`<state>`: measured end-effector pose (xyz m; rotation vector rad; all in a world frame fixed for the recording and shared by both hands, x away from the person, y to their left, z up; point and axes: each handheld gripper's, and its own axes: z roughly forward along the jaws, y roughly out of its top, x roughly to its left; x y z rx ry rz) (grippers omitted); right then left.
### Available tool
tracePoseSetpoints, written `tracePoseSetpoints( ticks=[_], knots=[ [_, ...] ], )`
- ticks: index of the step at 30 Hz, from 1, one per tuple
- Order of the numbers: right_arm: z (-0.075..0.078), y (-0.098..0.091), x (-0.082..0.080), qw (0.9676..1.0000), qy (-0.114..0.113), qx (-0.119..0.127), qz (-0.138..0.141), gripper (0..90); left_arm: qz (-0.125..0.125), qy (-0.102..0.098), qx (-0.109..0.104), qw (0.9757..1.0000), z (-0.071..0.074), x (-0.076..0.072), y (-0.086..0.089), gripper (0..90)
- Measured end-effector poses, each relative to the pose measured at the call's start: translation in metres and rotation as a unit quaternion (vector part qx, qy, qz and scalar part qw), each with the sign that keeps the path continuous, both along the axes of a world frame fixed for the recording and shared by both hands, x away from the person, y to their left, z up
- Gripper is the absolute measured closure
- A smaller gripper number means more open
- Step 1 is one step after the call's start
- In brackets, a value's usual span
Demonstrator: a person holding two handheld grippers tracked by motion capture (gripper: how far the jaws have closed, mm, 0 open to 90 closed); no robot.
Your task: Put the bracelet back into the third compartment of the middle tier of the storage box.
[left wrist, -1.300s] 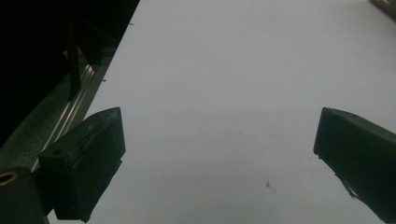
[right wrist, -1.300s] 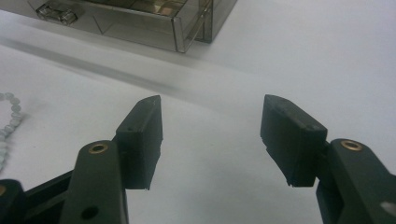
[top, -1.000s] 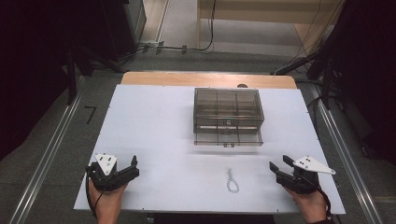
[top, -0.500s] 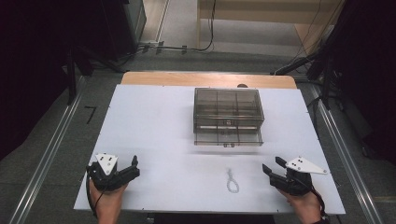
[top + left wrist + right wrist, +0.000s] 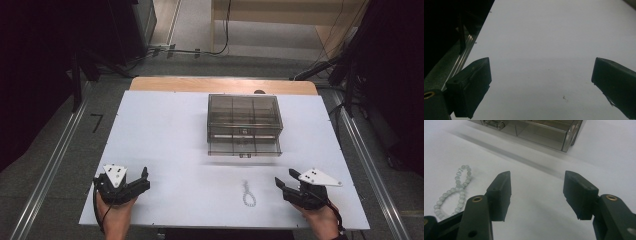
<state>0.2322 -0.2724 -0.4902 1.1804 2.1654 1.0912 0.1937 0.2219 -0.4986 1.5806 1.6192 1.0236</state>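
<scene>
Bead bracelet (image 5: pixel 248 193) lies flat on the white tabletop (image 5: pixel 165 135), nr the front edge, a bit right of centre; pale whitish beads, twisted into a loose figure-eight; nothing touches it. In the right gripper view the same bracelet (image 5: pixel 453 191) sits left of the jaws, outside the gap, on bare tabletop.

Right gripper (image 5: pixel 288 188) is held low nr the front-right corner, just right of the bracelet but apart from it; jaws spread wide, nothing between them, pointing across the tabletop twd the box; right hand (image 5: pixel 320 220) comes in over the front edge, grey three-cornered plate on top.

Left gripper (image 5: pixel 141 181) rests nr the front-left corner, well apart from the bracelet; in the left gripper view its jaws stand spread wide w/ only blank white surface between; left hand (image 5: pixel 114 212) grips it from the front edge.

Clear smoky plastic box (image 5: pixel 243 125) w/ compartments and a drawer front stands mid-tabletop, twd the back edge, behind the bracelet and apart from it; its near corner (image 5: pixel 564 135) shows in the right gripper view, ahead of the jaws.
</scene>
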Motion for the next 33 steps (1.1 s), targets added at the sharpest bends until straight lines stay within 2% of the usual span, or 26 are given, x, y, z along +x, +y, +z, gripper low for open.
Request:
tracePoseSetpoints(
  ticks=[33],
  knots=[
    [-0.004, 0.02, 0.0, 0.9995, 0.017, -0.007, 0.025, 36.6, 0.002, -0.001, 0.001, 1.0, 0.0, 0.0, 0.0, 3.4]
  ],
)
